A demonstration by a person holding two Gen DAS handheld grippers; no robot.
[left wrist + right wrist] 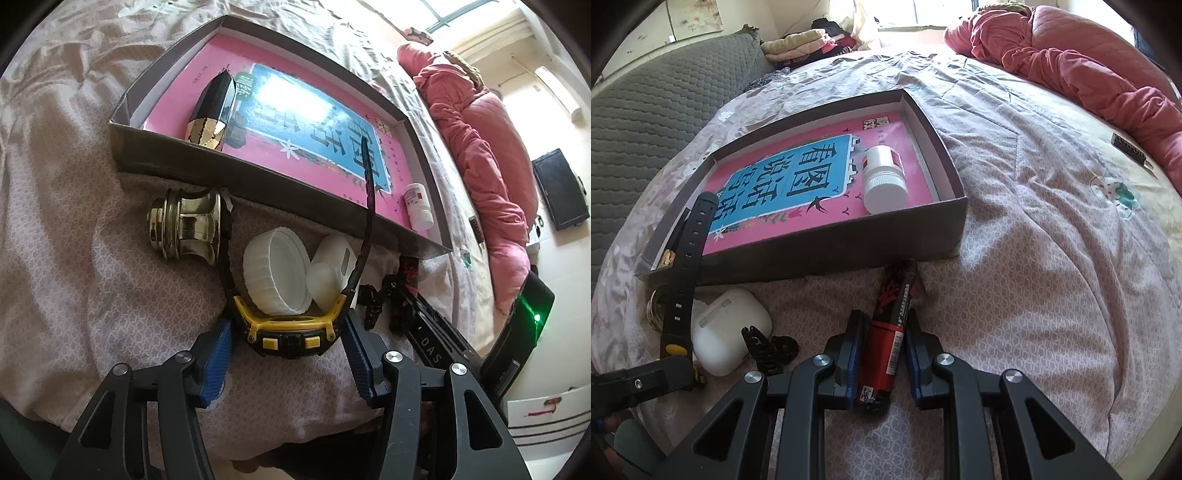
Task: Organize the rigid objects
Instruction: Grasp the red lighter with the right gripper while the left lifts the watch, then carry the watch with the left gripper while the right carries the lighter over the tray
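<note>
On the bed, my left gripper [288, 350] is shut on a black and yellow watch [288, 332], which stands on edge with one strap [687, 258] leaning up over the wall of the grey box [258, 192]. My right gripper [884, 332] is shut on a red and black marker [897, 291] whose far end touches the box's front wall [812, 251]. Inside the box lie a pink book [177, 92], a black and gold faceted piece [214, 107] and a white pill bottle [884, 181].
In front of the box lie a brass knob-like piece [184, 229], a white lid [277, 273], a white earbud case [727, 328] and a black clip [768, 347]. A pink quilt [1089, 62] is heaped at the far right, and a grey pad [657, 122] lies on the left.
</note>
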